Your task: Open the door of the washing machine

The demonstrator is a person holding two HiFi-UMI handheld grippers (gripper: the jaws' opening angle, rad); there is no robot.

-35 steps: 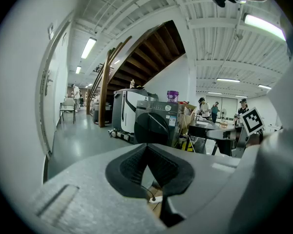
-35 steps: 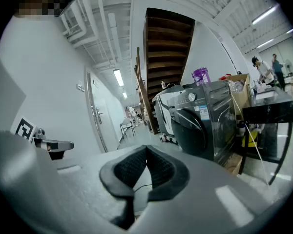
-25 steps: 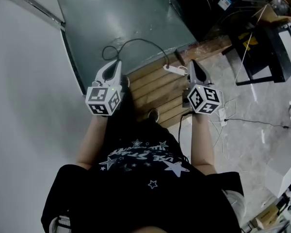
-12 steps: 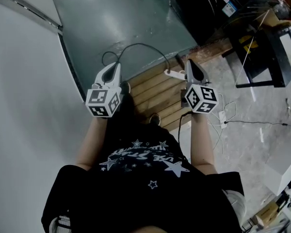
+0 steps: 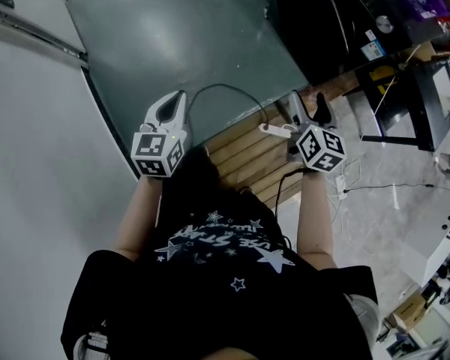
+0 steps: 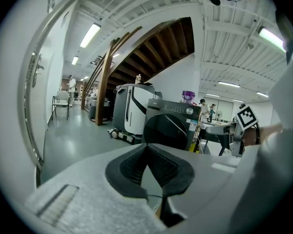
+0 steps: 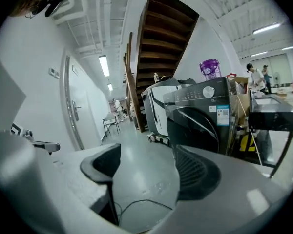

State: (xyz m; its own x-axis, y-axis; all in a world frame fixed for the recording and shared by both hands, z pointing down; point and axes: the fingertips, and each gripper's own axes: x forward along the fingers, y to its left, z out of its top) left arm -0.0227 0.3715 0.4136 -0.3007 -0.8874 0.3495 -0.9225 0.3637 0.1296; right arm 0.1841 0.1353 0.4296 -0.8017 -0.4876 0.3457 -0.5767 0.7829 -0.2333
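The dark front-loading washing machine (image 6: 170,129) stands some way ahead on the grey floor, its round door (image 7: 198,125) closed; in the head view its dark body (image 5: 315,21) is at the top. My left gripper (image 6: 146,149) is shut with nothing in it and hangs over the floor (image 5: 171,105). My right gripper (image 7: 147,165) is opening, its pads (image 7: 198,174) wide apart with only floor between them. In the head view that right gripper (image 5: 307,109) is over the wooden planks. Both are well short of the machine.
Wooden planks (image 5: 247,154) lie underfoot with a white power strip (image 5: 274,130) and a black cable (image 5: 219,88). A white wall with a door (image 6: 36,82) runs along the left. A black frame table (image 5: 405,100) stands at the right. A purple jug (image 7: 210,68) tops the machine.
Both grippers have travelled forward across the floor toward the machine. The right gripper's jaws, shut before, now stand apart. The left stays shut.
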